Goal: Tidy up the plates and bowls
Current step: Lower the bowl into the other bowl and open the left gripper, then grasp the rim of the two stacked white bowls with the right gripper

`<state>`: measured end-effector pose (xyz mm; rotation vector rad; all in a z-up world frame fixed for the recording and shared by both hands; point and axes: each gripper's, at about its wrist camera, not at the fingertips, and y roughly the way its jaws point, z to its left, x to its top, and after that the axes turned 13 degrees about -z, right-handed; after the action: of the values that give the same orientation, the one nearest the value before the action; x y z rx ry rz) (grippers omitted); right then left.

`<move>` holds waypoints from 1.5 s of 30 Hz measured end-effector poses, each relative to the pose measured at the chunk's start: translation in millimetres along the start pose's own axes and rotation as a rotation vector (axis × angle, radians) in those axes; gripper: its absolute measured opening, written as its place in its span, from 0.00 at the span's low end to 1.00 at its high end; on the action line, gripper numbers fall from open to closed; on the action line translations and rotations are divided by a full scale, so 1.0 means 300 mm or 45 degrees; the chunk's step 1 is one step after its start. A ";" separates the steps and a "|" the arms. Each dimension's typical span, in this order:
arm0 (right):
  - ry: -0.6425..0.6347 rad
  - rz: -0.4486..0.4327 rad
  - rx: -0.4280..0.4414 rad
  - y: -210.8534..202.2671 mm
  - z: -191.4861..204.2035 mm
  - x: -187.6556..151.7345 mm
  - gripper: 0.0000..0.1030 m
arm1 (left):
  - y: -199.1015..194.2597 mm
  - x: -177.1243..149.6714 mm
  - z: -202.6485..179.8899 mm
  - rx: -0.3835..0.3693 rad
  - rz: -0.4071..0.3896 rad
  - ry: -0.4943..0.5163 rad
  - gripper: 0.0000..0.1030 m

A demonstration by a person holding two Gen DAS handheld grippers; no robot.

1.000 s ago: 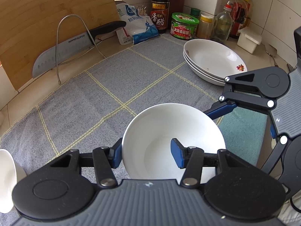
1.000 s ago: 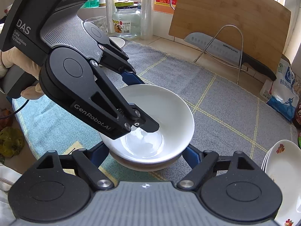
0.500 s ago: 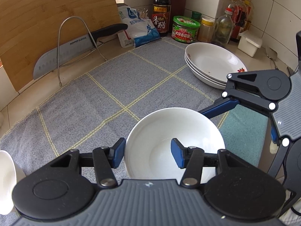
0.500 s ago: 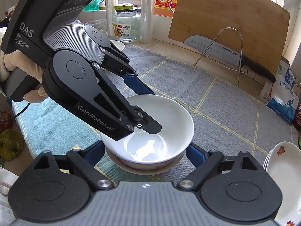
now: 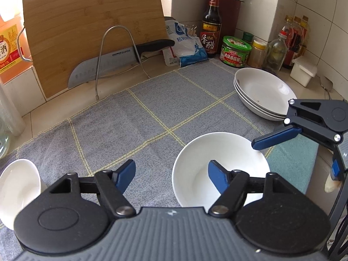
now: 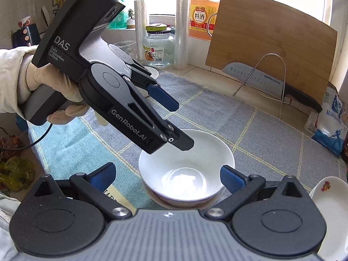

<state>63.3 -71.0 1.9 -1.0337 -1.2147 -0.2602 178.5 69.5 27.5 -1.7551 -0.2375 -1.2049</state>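
A white bowl point(image 5: 219, 169) point(image 6: 187, 165) rests nested on a brown-sided bowl point(image 6: 184, 203) on the grey checked mat point(image 5: 152, 119). My left gripper point(image 5: 171, 177) point(image 6: 183, 125) hovers at this bowl's near rim with its jaws opening. One finger is over the inside, the other outside, and neither pad presses the rim. My right gripper point(image 6: 167, 177) stands open, its fingers on either side of the nested bowls and apart from them. Stacked white plates point(image 5: 261, 91) point(image 6: 326, 206) lie at the mat's far right. Another white bowl point(image 5: 17, 187) sits at the left edge.
A wooden cutting board point(image 5: 93, 28) leans at the back, with a knife point(image 5: 121, 58) on a wire rack. Sauce bottles and jars point(image 5: 236, 51) and a salt bag point(image 5: 184, 45) line the back wall. A teal towel point(image 5: 291, 163) covers the counter edge. A person's gloved hand point(image 6: 43, 80) holds the left gripper.
The left jaws let go of the bowl's rim and spread, and that gripper drew back and left. The right jaws widened around the nested bowls.
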 end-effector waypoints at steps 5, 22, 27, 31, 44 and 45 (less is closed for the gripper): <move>0.004 0.006 -0.008 0.005 0.002 -0.010 1.00 | -0.052 -0.029 0.035 0.056 -0.042 -0.074 0.74; -0.079 0.001 -0.087 0.182 0.117 0.136 1.00 | -0.257 -0.283 0.325 0.479 -0.090 -0.300 0.91; -0.063 0.022 -0.076 0.263 0.157 0.179 1.00 | -0.258 -0.304 0.373 0.547 -0.099 -0.262 0.91; -0.047 0.025 -0.070 0.317 0.174 0.215 1.00 | -0.243 -0.310 0.401 0.567 -0.121 -0.240 0.91; -0.056 0.050 -0.033 0.482 0.179 0.346 1.00 | -0.177 -0.311 0.455 0.587 -0.155 -0.233 0.91; -0.060 0.055 -0.024 0.500 0.179 0.357 1.00 | -0.173 -0.311 0.461 0.589 -0.157 -0.234 0.91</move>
<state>169.4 88.5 16.1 -1.0864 -1.2331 -0.2148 185.7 236.3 -24.0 -1.4553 -0.6858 -0.9760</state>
